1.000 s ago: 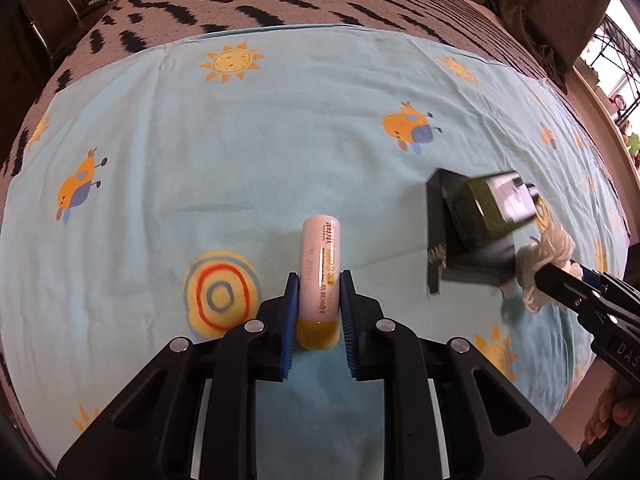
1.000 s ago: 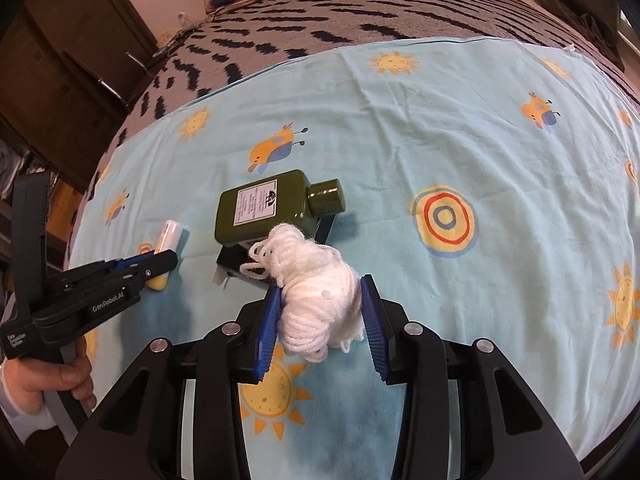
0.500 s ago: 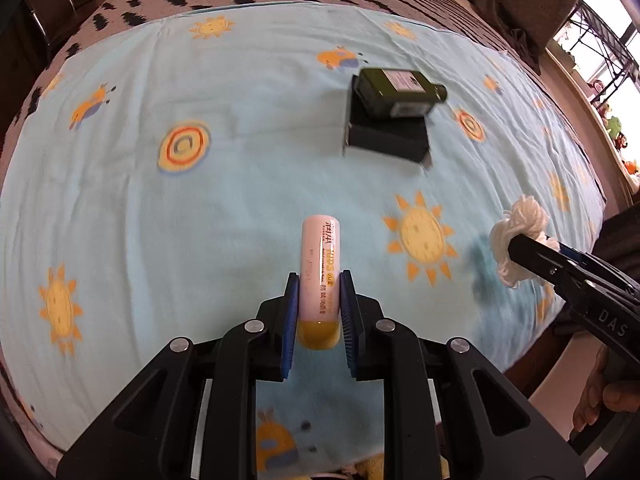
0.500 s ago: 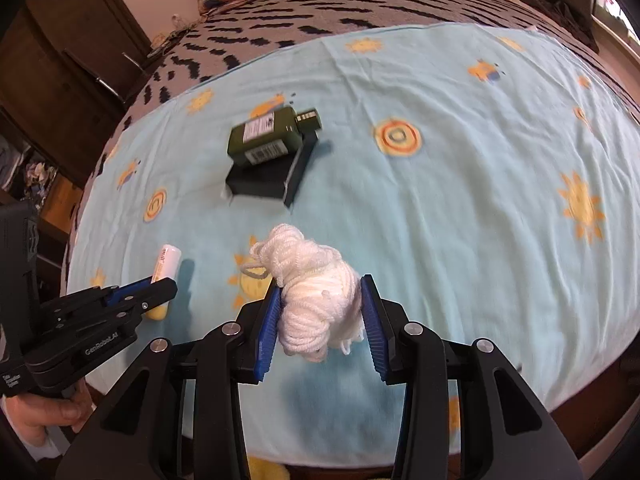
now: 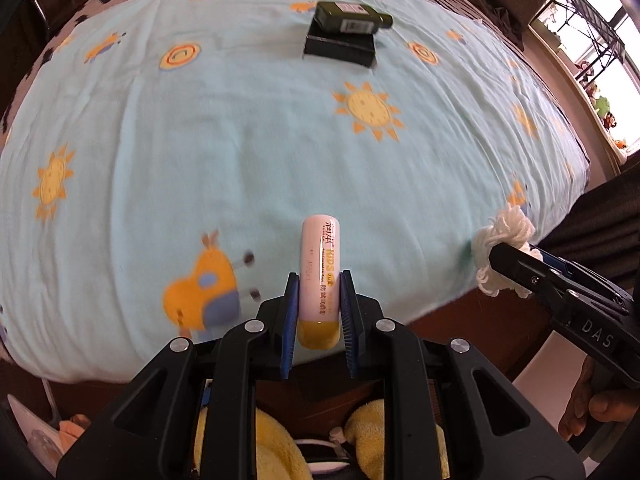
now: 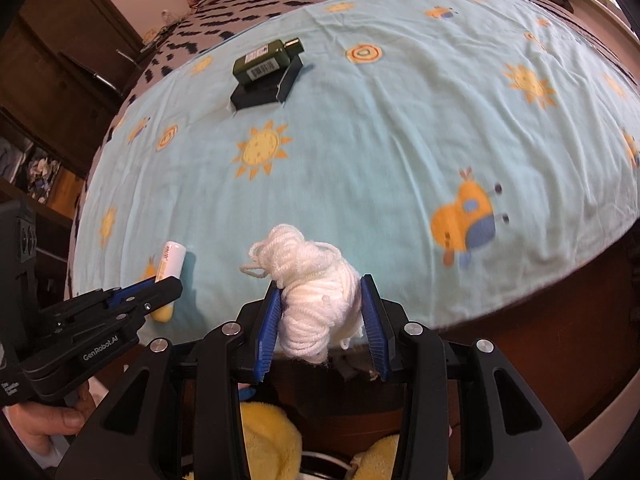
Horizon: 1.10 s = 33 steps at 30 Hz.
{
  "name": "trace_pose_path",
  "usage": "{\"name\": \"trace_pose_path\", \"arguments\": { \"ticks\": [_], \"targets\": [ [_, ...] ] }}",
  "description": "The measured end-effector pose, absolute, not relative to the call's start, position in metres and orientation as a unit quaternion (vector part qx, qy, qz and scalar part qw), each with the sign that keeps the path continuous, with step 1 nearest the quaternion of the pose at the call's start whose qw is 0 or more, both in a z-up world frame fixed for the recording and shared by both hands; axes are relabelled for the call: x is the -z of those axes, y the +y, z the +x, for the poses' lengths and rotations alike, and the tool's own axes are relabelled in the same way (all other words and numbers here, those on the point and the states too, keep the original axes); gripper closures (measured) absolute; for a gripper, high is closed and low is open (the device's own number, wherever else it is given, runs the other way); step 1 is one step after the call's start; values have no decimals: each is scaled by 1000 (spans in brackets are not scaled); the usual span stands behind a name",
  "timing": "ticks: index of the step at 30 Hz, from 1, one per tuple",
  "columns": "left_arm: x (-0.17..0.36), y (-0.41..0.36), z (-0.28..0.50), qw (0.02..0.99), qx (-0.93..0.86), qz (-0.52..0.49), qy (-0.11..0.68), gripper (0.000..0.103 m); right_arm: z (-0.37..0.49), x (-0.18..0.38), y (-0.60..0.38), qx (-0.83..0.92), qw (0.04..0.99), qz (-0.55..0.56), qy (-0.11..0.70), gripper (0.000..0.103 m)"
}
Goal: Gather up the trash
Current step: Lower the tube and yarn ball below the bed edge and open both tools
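Observation:
My left gripper point(image 5: 319, 280) is shut on a white tube with a yellow cap point(image 5: 320, 276), held above the near edge of the bed. The same tube point(image 6: 170, 264) shows at the left of the right wrist view, in the left gripper point(image 6: 170, 284). My right gripper point(image 6: 322, 288) is shut on a bundle of white yarn point(image 6: 316, 284), also over the bed's near edge. That yarn point(image 5: 500, 248) and the right gripper point(image 5: 502, 254) appear at the right of the left wrist view. A dark green bottle point(image 5: 348, 18) lies on a black box point(image 5: 340, 48) far back on the blanket.
A light blue blanket point(image 5: 260, 128) with suns and cartoon animals covers the bed. Below its edge is a dark wooden bed frame point(image 6: 520, 344). Something yellow and fluffy point(image 5: 276, 448) lies on the floor under the grippers. A hand point(image 6: 44, 420) holds the left gripper's handle.
Both grippers have pulled back from the middle of the bed to its near edge, carrying the tube and the yarn. The bottle and box now lie far away.

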<state>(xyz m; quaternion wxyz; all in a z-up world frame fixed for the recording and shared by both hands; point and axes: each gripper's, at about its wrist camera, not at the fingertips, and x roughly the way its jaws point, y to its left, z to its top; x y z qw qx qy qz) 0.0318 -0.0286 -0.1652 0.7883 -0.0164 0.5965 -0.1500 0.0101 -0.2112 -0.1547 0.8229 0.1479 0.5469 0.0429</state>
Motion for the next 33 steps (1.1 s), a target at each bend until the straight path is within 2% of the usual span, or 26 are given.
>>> {"name": "trace_pose_path", "arguments": {
  "ticks": [15, 26, 33],
  "targets": [
    [213, -41, -39, 743, 169, -37, 646, 85, -47, 220, -211, -30, 769, 171, 615, 63],
    [263, -54, -60, 715, 184, -22, 674, 85, -49, 266, -202, -24, 743, 160, 649, 63],
    [277, -56, -62, 700, 190, -34, 688, 84, -52, 273, -206, -17, 739, 171, 652, 61]
  ]
}}
